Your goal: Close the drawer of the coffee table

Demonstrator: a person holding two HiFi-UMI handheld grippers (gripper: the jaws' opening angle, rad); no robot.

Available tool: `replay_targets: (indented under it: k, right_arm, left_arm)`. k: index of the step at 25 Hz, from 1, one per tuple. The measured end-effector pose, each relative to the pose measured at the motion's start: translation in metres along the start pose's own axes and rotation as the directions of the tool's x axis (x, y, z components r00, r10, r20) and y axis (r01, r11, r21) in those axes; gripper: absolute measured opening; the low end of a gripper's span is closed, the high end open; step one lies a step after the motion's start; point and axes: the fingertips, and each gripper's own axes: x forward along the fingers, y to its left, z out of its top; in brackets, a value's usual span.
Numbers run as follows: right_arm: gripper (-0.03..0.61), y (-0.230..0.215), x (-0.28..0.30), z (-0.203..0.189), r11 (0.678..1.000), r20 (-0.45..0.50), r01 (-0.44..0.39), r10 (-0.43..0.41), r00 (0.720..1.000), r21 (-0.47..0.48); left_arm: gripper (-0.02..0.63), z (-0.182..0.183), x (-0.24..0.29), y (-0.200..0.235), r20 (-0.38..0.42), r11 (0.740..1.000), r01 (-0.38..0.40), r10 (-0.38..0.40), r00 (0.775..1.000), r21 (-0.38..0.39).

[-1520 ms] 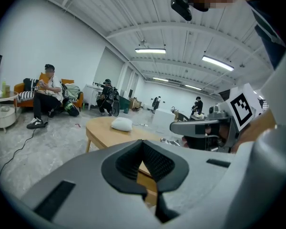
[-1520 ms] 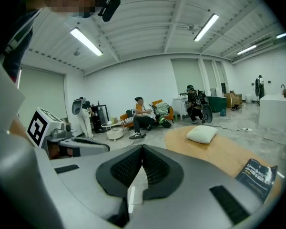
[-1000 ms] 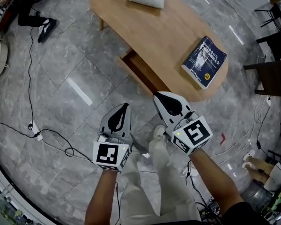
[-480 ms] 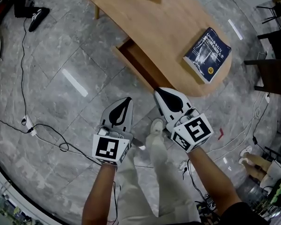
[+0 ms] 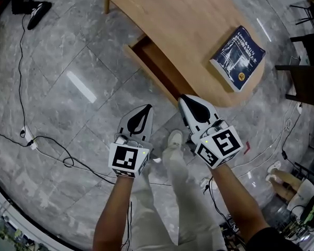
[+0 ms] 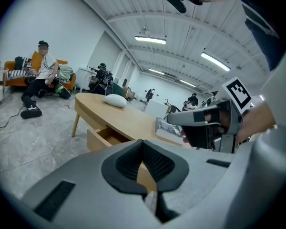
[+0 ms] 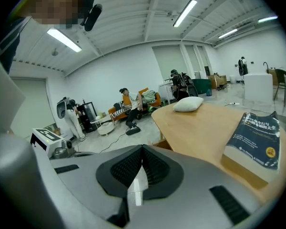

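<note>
The counter is pale wood, smooth and matt, and the drawer is of the same wood. The book has a dark blue paper cover with a slight gloss. The pillow is soft white cloth. The floor is polished grey stone tile that mirrors the ceiling lights. The left claw and right claw have matt pale plastic shells; their pads are black, ribbed and rubbery-looking.

The head view looks steeply down on the bench from above its near edge. Both gripper views sit low beside that edge, facing across the bench; all three share the book.
</note>
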Motion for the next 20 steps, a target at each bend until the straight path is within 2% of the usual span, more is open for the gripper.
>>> replay_targets:
  k: [8, 20]
  right_arm:
    - [0.014, -0.011, 0.007, -0.019, 1.000, -0.024, 0.000, 0.001, 1.000, 0.006]
    - [0.014, -0.024, 0.011, -0.035, 1.000, -0.052, -0.014, 0.015, 0.999, 0.010]
  left_arm:
    - [0.002, -0.028, 0.020, 0.005, -0.036, 1.000, 0.023, -0.023, 0.999, 0.021]
    - [0.002, -0.068, 0.050, 0.020, -0.106, 0.999, 0.014, -0.008, 0.994, 0.052]
